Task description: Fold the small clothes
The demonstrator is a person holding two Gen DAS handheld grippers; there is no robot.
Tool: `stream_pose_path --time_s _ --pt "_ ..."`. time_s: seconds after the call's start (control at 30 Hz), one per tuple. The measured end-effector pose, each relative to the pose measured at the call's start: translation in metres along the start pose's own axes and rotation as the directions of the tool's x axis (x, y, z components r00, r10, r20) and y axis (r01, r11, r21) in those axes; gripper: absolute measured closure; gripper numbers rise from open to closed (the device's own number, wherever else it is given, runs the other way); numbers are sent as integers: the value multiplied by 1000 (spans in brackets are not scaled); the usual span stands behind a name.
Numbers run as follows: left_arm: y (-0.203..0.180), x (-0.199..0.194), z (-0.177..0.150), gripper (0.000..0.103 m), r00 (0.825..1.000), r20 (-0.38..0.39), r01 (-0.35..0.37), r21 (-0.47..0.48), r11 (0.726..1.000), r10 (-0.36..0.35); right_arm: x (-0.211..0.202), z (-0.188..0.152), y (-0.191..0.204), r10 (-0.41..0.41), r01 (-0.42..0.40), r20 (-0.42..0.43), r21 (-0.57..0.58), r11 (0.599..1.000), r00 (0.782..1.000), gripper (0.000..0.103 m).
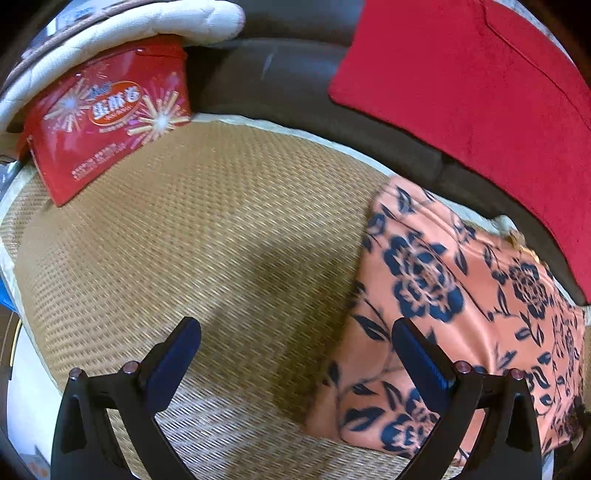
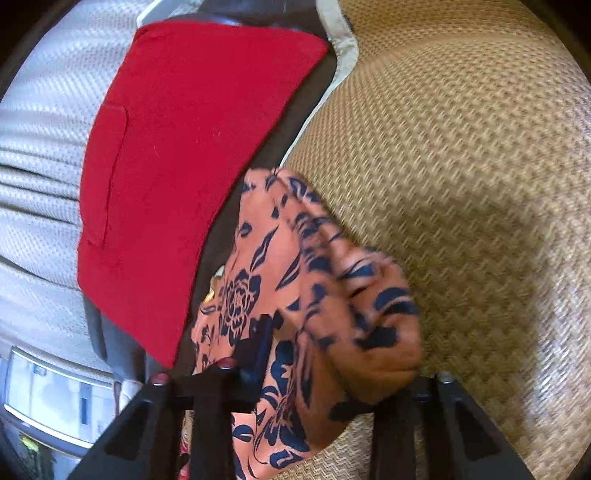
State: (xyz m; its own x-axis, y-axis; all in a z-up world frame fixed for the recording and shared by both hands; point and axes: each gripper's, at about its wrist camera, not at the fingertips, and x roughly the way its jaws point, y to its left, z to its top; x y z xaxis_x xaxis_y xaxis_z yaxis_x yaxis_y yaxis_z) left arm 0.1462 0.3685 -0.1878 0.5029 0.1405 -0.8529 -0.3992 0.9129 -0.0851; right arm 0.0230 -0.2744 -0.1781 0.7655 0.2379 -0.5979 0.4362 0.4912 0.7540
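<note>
From my left wrist camera, taking the woven mat (image 1: 207, 229) as the landmark, a red tin (image 1: 107, 118) printed with starbursts sits on the mat's far-left corner, tucked under a white quilted cushion (image 1: 122, 26). Behind the mat's far edge runs a dark sofa back (image 1: 280, 74). My left gripper (image 1: 295, 354) hangs above the mat's near side with its fingers (image 1: 177, 354) spread wide and nothing between them; one finger is over bare weave, the other in front of the floral garment (image 1: 454, 295). That garment, salmon with navy roses, lies on the mat's right part, its far end reaching the mat's pale border. A red cloth (image 1: 472, 96) leans on the sofa back beyond the mat's far-right edge. From my right wrist camera, the same red cloth (image 2: 177, 166) fills the side to the left of the mat (image 2: 461, 184), with pale quilted fabric (image 2: 40, 166) farther left again. The garment (image 2: 295, 314) is bunched and lifted at the mat's left edge, a fold of it draped over my right gripper (image 2: 332, 373). One finger (image 2: 255, 354) shows against the cloth and the other is buried under the fold, so cloth sits between them, but I cannot tell whether they are clenched on it. The hanging fold is blurred.
</note>
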Motion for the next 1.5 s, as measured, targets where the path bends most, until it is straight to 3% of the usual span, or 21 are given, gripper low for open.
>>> stream_pose_path --time_s 0.07,0.2,0.37,0.5,0.63,0.7,0.8,0.87,0.93,1.03,1.1,1.13,1.17,1.2,1.27,1.33,1.4,1.43,1.47,1.5 --pt "12 1 6 0 1000 13 -8 -15 1000 8 -2 -8 23 -42 45 40 -87 995 998 86" --pt "32 -3 15 0 999 35 -28 -46 999 30 -17 -30 77 -30 62 118 -277 959 993 89" --pt "51 -18 21 0 994 81 -60 -95 994 68 -19 -75 161 40 4 87 -458 889 995 89" --pt "72 -27 27 0 988 114 -84 -137 987 100 -6 -126 221 93 -78 1 -543 836 996 89" --pt "97 -30 33 0 983 126 -110 -184 977 134 42 -185 254 106 -175 -152 -563 808 983 89" --pt "108 -30 34 0 983 120 -113 -217 970 142 74 -214 258 96 -215 -239 -547 809 966 89" --pt "123 -27 35 0 985 110 -103 -257 961 135 125 -257 251 36 -244 -380 -516 821 924 89" --pt "126 -26 36 0 987 105 -90 -261 961 121 144 -281 241 2 -257 -457 -497 829 889 83" --pt "121 -26 36 0 990 102 -67 -244 967 95 149 -290 229 -20 -256 -492 -486 835 871 81" --pt "110 -26 36 0 994 103 -21 -202 979 43 147 -273 235 -15 -292 -504 -523 801 863 73" --pt "103 -26 35 0 995 99 26 -182 983 -9 126 -258 235 12 -351 -534 -538 767 845 58" --pt "96 -26 34 0 994 96 69 -165 984 -54 112 -251 235 35 -386 -554 -532 753 832 29" --pt "91 -25 34 0 992 89 102 -147 984 -89 103 -247 233 65 -419 -569 -519 745 820 19" --pt "85 -24 33 0 989 79 134 -126 983 -125 89 -239 231 109 -455 -572 -507 732 813 19" --pt "74 -18 32 0 976 43 215 -104 971 -212 78 -231 231 115 -456 -550 -539 708 828 19" --pt "64 -9 28 0 958 -4 286 -105 952 -288 62 -217 223 112 -416 -483 -585 697 868 20" --pt "53 -3 25 1 949 -26 312 -100 945 -316 51 -198 216 112 -359 -402 -617 701 909 28" --pt "49 -2 24 8 946 -25 320 -97 942 -324 49 -187 213 111 -323 -354 -627 709 929 39" --pt "42 0 24 23 938 -27 344 -87 935 -347 50 -180 211 100 -291 -319 -633 717 942 51" --pt "35 2 24 31 930 -37 363 -74 929 -366 51 -172 210 81 -248 -279 -641 726 957 55"
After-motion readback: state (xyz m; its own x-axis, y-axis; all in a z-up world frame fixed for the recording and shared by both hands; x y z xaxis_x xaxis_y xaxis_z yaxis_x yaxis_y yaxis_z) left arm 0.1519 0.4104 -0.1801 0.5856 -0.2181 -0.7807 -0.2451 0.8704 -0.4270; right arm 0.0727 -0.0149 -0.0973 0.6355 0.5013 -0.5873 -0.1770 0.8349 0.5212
